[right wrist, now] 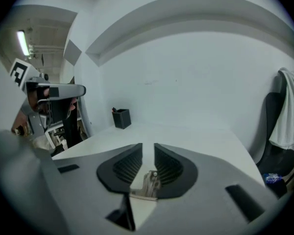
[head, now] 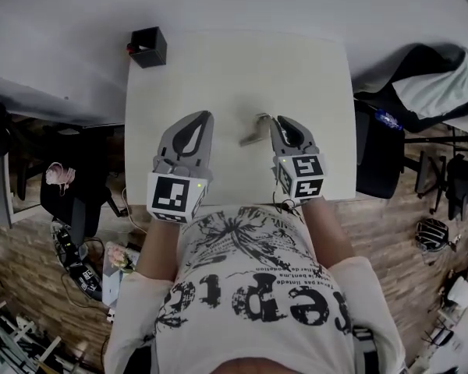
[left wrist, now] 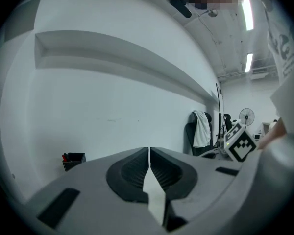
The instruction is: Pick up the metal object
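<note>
The metal object (head: 253, 131), a small bent silver piece, lies on the white table (head: 234, 68) just left of my right gripper (head: 279, 120). In the right gripper view the jaws of my right gripper (right wrist: 148, 148) stand a narrow gap apart. The metal object (right wrist: 149, 184) shows low in that gap against the right jaw, and I cannot tell whether the pads press on it. My left gripper (head: 203, 118) hovers over the table to the left of the object. In its own view my left gripper (left wrist: 149, 152) has its jaws together with nothing between them.
A black pen holder (head: 148, 47) stands at the table's far left corner. A dark chair draped with cloth (head: 421, 76) sits beside the table's right edge. The table's near edge runs just under both grippers, close to the person's torso. A white wall lies beyond the table.
</note>
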Available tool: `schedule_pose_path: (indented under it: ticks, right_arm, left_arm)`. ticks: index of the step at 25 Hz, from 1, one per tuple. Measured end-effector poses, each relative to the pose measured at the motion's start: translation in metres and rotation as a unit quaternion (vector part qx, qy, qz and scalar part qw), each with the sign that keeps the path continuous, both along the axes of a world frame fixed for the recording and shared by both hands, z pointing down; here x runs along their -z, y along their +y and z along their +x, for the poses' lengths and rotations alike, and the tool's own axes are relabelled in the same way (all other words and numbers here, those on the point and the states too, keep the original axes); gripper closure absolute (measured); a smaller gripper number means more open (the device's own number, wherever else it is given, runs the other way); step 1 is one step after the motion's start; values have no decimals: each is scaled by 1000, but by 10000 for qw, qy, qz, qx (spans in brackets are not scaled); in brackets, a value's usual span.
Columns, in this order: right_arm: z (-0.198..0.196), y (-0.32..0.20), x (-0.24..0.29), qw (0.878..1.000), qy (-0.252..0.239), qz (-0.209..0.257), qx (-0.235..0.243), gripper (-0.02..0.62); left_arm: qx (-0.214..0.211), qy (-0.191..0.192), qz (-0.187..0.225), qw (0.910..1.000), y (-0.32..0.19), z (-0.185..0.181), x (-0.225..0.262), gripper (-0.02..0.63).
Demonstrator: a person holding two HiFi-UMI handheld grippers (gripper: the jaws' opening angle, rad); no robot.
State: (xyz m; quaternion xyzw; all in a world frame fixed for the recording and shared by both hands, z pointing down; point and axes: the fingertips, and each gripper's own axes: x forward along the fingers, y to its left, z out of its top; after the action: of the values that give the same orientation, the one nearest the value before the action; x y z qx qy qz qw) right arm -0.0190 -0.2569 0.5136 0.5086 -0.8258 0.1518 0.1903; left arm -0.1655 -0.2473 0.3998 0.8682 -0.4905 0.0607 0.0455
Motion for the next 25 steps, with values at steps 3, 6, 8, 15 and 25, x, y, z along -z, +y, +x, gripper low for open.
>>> schedule_pose_path:
  ticks: [3,6,8,15,25]
  right_arm:
    - [-6,-4,-33,9989,110,-447,87,464]
    - [-6,-7,-60,9970,232,-741,37,431]
    - [-4,-9,-78,9948,300,-970,5,401]
    - [-5,-12,-130,9830,534,-1755,3,293]
    - [-2,-17,-161,9631,991,-2475,-362,290]
  left_arm:
    - [-17,-24,-168,9999,-9,-8,-19,595]
    - [-80,-6,-439,9990,-13,-11,-36,595]
    - [-66,-9,-530,9986,-16,-16,-46,595]
    - [20,-52,-755,9971,-27,-30,-74,595]
    - [-5,13,-1047,9945,-32,-35,-91,595]
